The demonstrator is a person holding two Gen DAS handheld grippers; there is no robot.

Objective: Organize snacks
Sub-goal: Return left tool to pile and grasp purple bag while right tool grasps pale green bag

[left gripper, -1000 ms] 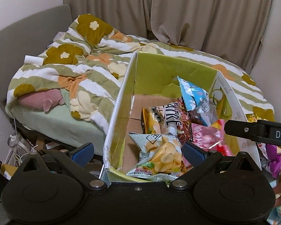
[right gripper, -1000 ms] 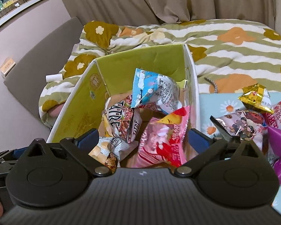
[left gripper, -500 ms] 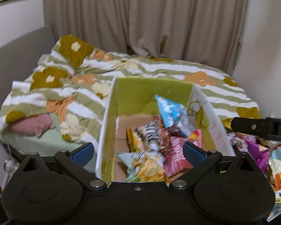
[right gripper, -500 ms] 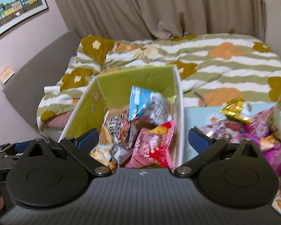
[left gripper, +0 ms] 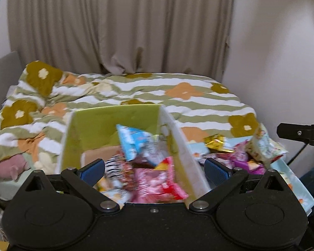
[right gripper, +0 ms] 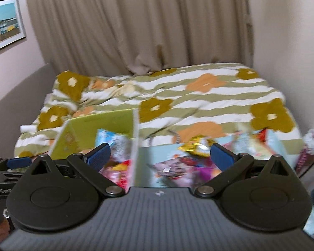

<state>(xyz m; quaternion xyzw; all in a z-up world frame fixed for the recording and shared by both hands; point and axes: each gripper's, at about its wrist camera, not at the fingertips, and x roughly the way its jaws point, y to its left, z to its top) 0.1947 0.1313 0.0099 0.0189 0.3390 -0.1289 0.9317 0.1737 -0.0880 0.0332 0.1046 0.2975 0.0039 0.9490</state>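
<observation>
Snacks (left gripper: 148, 167) partly boxed, with more waiting beside the box.

We saw several packets already in the green box (left gripper: 106, 125) on the bed (left gripper: 198, 96): a blue one on top, pink ones nearer us. We judged the job about half done, since a loose pile (left gripper: 247, 154) with a gold packet (right gripper: 196, 146) lay on the blue mat (right gripper: 159, 152) just right of the box. Our left gripper (left gripper: 155, 170) and right gripper (right gripper: 160, 156) both hung with fingers spread, holding nothing.
</observation>
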